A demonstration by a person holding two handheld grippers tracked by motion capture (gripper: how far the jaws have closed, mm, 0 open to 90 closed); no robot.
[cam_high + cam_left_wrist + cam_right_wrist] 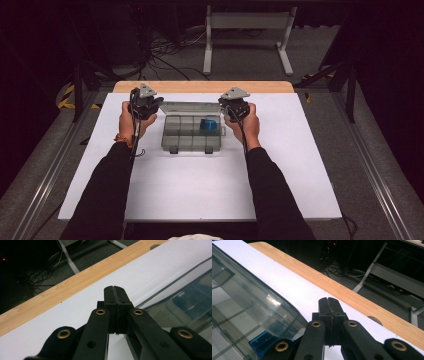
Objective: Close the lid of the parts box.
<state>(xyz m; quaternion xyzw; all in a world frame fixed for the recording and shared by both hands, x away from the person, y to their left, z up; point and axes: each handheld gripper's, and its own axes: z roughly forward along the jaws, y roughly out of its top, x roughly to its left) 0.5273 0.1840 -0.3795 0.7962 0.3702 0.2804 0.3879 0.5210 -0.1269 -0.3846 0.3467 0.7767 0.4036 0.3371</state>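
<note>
A clear plastic compartment box (192,133) lies on the white table top (200,190) with its lid (191,107) raised at the back. A blue block (208,124) sits in one of its right rear compartments. My left gripper (146,103) is held at the box's left rear corner and my right gripper (234,104) at its right rear corner. In the left gripper view the jaws (115,300) are pressed together with nothing between them, the lid (180,297) to their right. The right gripper (329,308) is shut too, beside the lid (249,300) and the blue block (260,341).
A wooden strip (202,86) runs along the table's far edge. Beyond it stand a white metal frame (247,30) and tangled cables (165,52) on the floor. Metal rails (370,165) flank the table. Bare white surface lies in front of the box.
</note>
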